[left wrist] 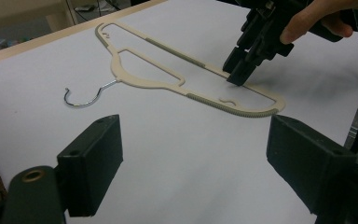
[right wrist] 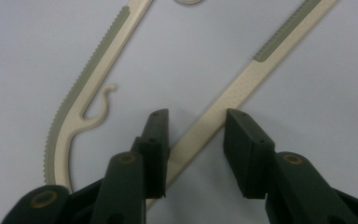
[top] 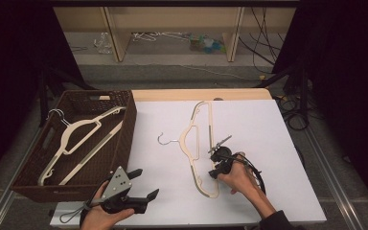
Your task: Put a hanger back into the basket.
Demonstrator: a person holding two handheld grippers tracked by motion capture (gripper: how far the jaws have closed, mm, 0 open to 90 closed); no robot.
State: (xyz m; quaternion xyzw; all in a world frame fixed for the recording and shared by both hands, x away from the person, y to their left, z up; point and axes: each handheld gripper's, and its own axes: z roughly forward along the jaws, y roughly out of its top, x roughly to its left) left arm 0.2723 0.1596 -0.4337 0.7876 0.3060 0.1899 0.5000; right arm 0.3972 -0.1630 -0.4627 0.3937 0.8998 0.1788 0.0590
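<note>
Left gripper — jaws wide apart, holding nothing, near the table's front edge; bare white sheet beyond; right gripper straddles the cream hanger's lower bar, one pad touching, gap at the other; basket at far left.

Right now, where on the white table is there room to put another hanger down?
The far right part of the white table, beyond the cream hanger, is bare. So is the strip between its metal hook and the brown basket. It is crowded near the front, where the right hand-held gripper straddles the hanger's bar and the left hand-held gripper hovers.
</note>
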